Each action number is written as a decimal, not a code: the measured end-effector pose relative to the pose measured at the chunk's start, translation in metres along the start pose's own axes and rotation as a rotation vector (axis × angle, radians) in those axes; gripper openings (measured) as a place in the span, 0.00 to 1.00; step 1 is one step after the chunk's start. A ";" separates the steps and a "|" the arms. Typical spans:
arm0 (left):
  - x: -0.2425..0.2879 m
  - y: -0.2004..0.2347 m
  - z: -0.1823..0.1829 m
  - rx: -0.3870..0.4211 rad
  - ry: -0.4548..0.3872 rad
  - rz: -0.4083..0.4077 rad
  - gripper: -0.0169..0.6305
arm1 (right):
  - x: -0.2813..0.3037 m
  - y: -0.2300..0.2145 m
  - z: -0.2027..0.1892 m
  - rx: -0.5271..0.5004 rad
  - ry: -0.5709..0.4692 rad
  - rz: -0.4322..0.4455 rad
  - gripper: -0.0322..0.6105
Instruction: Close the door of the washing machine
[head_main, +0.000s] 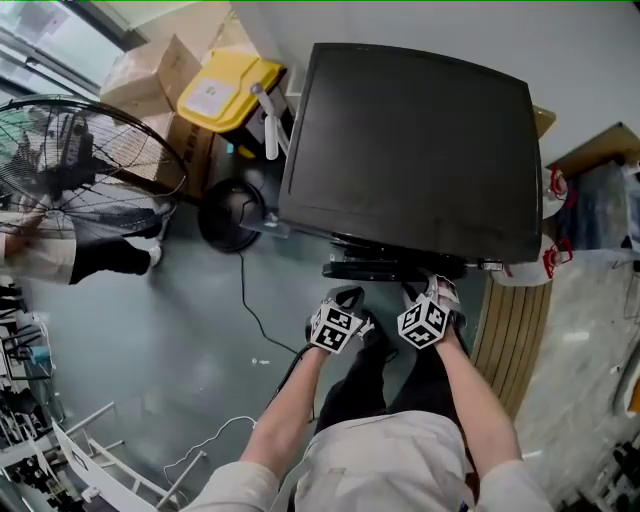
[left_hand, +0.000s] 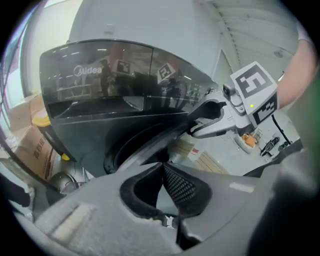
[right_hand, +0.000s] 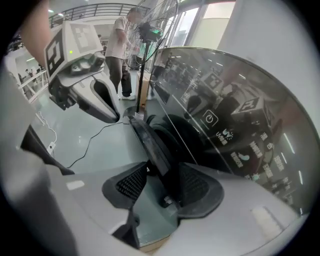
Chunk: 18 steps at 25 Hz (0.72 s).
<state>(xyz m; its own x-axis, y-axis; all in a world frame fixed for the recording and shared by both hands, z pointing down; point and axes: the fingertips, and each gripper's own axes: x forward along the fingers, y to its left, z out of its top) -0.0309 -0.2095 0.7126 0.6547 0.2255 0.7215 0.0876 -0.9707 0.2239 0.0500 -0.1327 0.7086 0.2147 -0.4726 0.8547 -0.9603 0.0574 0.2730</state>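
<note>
Fingers (right_hand: 131, 182) of the right gripper (right_hand: 161, 175) stand apart, astride the ajar door (right_hand: 150, 145) edge; left gripper (left_hand: 161, 170) pinched together, empty, just beside; washing machine (head_main: 410, 150) lies straight ahead.

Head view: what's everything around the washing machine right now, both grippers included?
washing machine: one, black, centre
door: one, dark, open at the machine's front
fan: one, black, on the floor to the left
cardboard boxes: at least two, brown, far left corner
yellow container: one, yellow, between boxes and machine
cable: one, black, on the grey floor
wooden slats: one panel, pale, right of the machine
bystander: one, light top, left edge
left gripper: one, grey, shut, empty
right gripper: one, grey, open, the door's edge between its jaws
</note>
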 end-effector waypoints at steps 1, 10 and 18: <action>0.001 0.002 -0.003 -0.023 0.009 0.010 0.03 | 0.000 -0.002 0.000 0.012 0.001 -0.015 0.33; 0.025 0.018 0.013 -0.163 0.012 0.054 0.03 | -0.013 -0.015 0.012 0.212 -0.070 -0.122 0.31; 0.033 0.021 0.026 -0.211 -0.009 0.062 0.03 | -0.020 -0.004 -0.002 0.576 -0.155 -0.069 0.13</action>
<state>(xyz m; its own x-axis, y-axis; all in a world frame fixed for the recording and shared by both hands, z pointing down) 0.0121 -0.2249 0.7245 0.6605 0.1640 0.7327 -0.1117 -0.9435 0.3119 0.0503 -0.1218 0.6913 0.2931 -0.5834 0.7575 -0.8964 -0.4431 0.0056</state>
